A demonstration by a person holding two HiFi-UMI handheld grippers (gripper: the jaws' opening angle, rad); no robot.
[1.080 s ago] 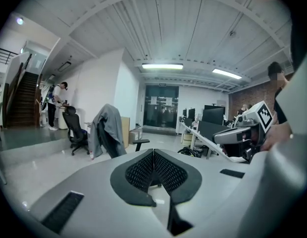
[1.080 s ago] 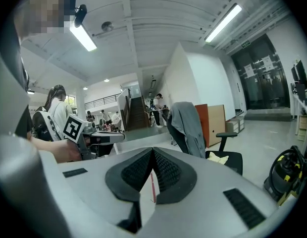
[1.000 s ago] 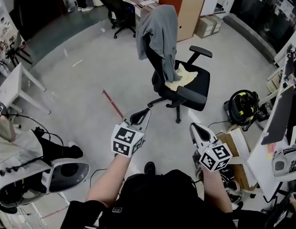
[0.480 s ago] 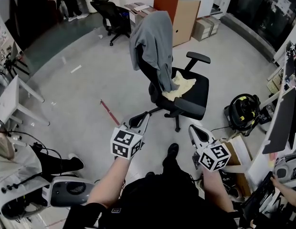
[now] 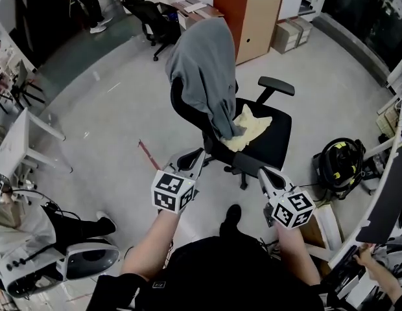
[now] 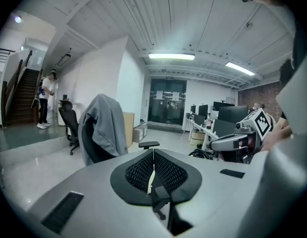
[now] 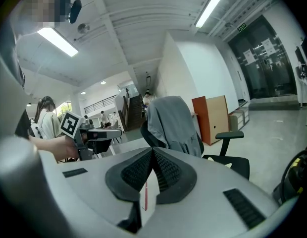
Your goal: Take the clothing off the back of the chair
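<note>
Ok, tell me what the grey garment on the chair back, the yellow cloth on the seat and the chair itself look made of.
Grey garment draped over the chair back: soft matte fabric, perhaps sweatshirt knit; it hangs in loose folds. Pale yellow cloth on the seat: thin crumpled textile, matte. Black office chair: dull seat, probably fabric upholstery; armrests look like moulded plastic.

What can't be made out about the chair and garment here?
- Backrest: head view, mostly covered by the grey garment.
- Yellow cloth: head view, near edge under the garment's hem; what it is, unclear.
- Chair base: head view, partly behind the left claw.
</note>
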